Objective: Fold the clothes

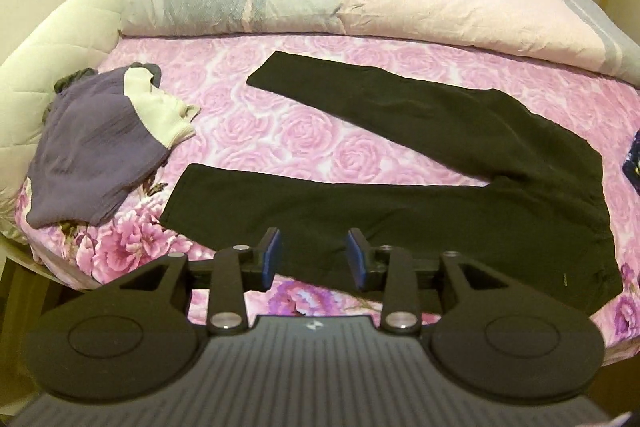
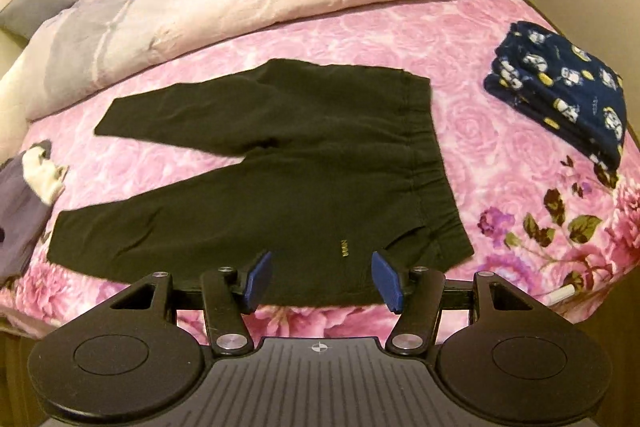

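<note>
Above near edge of pink rose-print bed (image 1: 304, 131), both tongs, left (image 1: 313, 259) and right (image 2: 322, 281), parted and empty; risk: pinching only top layer of splayed black fleece trousers (image 1: 420, 187), skewing fold.

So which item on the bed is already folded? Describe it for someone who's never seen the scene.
On the pink rose-print bedspread, look right of the black trousers, past their waistband. The navy folded garment there alone carries a white-and-yellow cartoon print.
</note>
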The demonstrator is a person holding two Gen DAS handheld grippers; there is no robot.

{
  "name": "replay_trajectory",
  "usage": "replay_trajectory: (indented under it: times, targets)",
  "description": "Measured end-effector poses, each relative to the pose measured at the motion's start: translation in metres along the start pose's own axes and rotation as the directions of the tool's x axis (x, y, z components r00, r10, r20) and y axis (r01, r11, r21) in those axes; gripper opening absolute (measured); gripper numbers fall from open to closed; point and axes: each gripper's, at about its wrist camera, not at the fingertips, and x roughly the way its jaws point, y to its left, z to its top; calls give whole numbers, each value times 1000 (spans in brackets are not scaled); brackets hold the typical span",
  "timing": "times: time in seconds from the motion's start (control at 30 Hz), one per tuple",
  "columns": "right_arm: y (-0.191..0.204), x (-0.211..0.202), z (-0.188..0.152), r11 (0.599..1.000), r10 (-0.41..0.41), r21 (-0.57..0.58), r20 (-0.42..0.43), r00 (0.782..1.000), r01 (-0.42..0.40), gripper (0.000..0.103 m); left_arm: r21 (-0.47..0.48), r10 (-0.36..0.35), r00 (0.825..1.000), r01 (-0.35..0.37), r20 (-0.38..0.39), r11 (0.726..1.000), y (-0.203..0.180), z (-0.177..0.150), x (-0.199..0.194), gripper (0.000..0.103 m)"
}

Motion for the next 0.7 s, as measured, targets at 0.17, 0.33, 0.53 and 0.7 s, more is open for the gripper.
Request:
replay_trajectory:
  times: [0.17,0.33,0.53,0.7]
  targets:
    - [0,-7,-2,999,14,-29,-8,1000,-14,59,-6,4,1000,-4,2,1000,-6,-6,-12,32]
    - [-4,-14,3,999,11,-50,-16,1000,-12,59,0,25,1000,-25,-1,1000,-10,-11,-24,34]
    - [-3,-18,0,996,14,-88,-54,998,-18,59,10,53,998,-53,-16,999,-15,-15,-35,36]
    - [-4,-19,-9,994,17,-102,-84,996,-26,59,38,46,998,-45,-37,998,-21,-22,-39,38]
